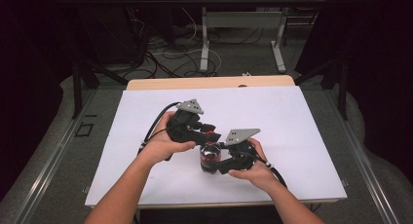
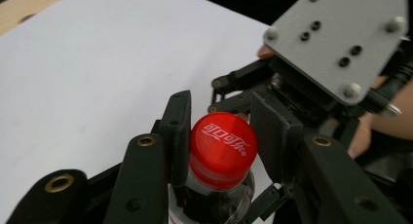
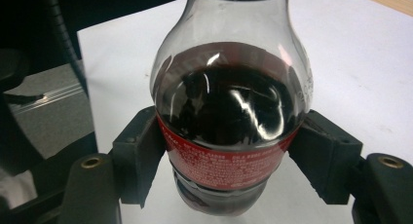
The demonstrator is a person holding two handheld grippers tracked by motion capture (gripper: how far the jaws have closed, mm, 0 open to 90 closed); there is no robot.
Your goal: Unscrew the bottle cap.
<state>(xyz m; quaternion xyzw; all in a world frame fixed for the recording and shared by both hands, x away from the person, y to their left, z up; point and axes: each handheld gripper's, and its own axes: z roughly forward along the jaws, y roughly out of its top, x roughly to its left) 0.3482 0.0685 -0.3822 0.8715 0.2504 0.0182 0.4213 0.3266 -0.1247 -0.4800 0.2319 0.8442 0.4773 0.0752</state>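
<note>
1. Where the white sheet (image 1: 292, 136) covers the table, a small bottle (image 1: 210, 158) of dark cola stands upright near the front edge, at about 6 o'clock from the sheet's middle, between a person's two hands.
2. Its red cap (image 2: 222, 156) carries white lettering and sits on the neck; in the left gripper view the cap lies between two black jaws, the one at 9 o'clock touching its side and the one at 3 o'clock just beside it.
3. The left gripper (image 1: 207, 131) reaches in from 10 o'clock in the high view and is clenched about the cap, though full contact on the 3 o'clock side cannot be confirmed.
4. In the right gripper view the bottle's clear shoulder rises above a red label (image 3: 226, 158), with dark liquid up to the shoulder; the two jaws press the label band at 9 and 3 o'clock.
5. The right gripper (image 1: 219, 161) comes in from 3 o'clock in the high view and is grasping the bottle's body, low on its side.
6. The left hand (image 1: 163, 143) wraps its gripper's handle at 9 o'clock from the bottle; the right hand (image 1: 255, 170) holds its own at 4 o'clock.
7. A grey three-cornered plate (image 1: 191, 106) tops the left gripper, and another (image 1: 241, 135) tops the right.
8. Black cable (image 1: 155, 124) loops from the left gripper toward 8 o'clock.
9. Beyond the table at 12 o'clock, loose cables (image 1: 170, 53) lie on the floor around a second table's legs (image 1: 204, 44).
</note>
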